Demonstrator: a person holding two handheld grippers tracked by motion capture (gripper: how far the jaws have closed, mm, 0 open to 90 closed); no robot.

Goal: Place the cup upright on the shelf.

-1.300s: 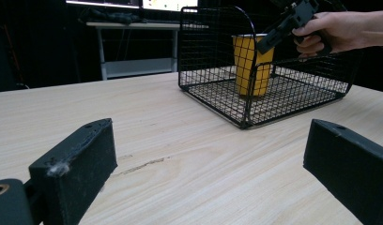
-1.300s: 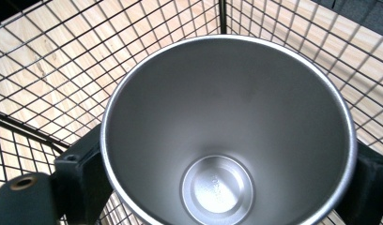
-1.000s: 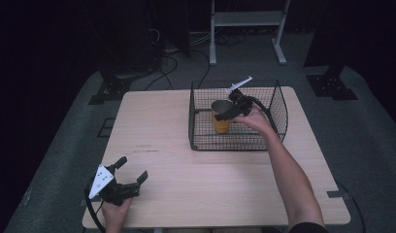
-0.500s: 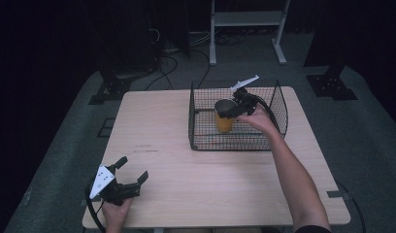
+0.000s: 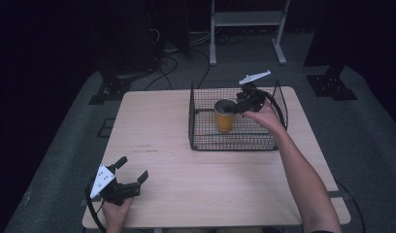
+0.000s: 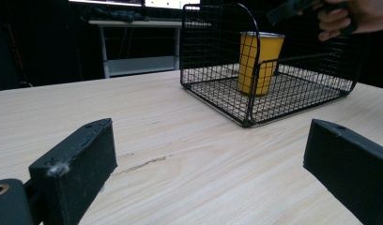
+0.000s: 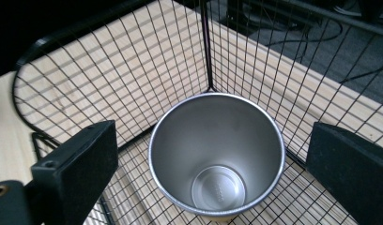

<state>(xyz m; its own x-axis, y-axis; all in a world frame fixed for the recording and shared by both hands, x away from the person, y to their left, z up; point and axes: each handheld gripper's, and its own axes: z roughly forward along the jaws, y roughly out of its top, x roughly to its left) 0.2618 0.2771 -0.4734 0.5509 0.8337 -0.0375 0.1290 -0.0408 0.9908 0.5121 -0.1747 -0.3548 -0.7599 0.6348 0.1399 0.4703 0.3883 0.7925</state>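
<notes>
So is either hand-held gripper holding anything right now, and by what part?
Nothing is held. The right hand-held gripper hangs open over the yellow cup in the wire basket; the left hand-held gripper is open over bare table.

The high view looks forward and down from above the desk's (image 5: 186,145) near edge, taking in its whole top. The left claw's camera sits low near the desk surface, facing the wire basket (image 6: 293,93) from afar. The right claw's camera looks steeply down, close above the cup (image 7: 218,154), which all three views share.

no readable text, labels, brands or numbers on anything
</notes>
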